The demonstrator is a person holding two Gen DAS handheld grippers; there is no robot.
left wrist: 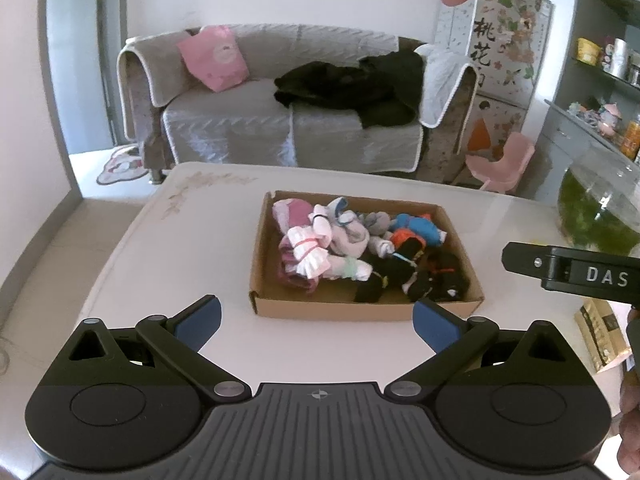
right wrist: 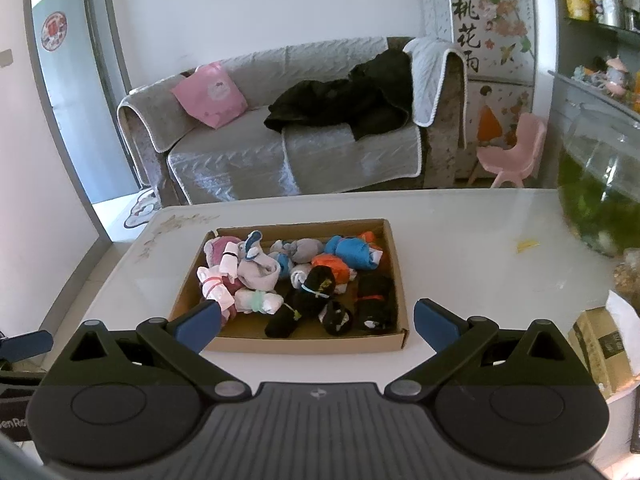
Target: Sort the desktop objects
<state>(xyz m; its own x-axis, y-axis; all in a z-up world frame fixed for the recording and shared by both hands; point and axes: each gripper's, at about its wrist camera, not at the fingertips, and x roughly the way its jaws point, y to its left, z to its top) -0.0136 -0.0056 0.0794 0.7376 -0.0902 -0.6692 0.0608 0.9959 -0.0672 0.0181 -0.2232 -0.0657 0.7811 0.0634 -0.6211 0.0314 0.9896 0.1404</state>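
Left wrist view first: your left gripper (left wrist: 316,322) hangs over the near edge of the white table (left wrist: 160,264) with its jaws spread wide and nothing between the blue pads (left wrist: 200,322). Straight ahead sits the cardboard tray (left wrist: 366,310), flat on the table, and it's packed with rolled sock bundles: pink and white ones (left wrist: 306,254) on the left side, a grey one (left wrist: 378,222) and a blue one (left wrist: 418,230) toward the back, an orange one (left wrist: 404,236) in the middle, black ones (left wrist: 440,276) on the right. Off to the right edge you can see your right gripper (left wrist: 568,268) from the side, near the fish bowl (left wrist: 600,204). Right wrist view: your right gripper (right wrist: 316,322) is also wide open and holding nothing, hovering just short of the tray's (right wrist: 304,344) near wall. Same socks there, pink bundles (right wrist: 214,280) left, black ones (right wrist: 374,300) right. Further right, a small yellow scrap (right wrist: 527,245) lies on the table (right wrist: 460,240), then the bowl (right wrist: 600,184), and a brown box (right wrist: 600,352) sits at the near right corner.
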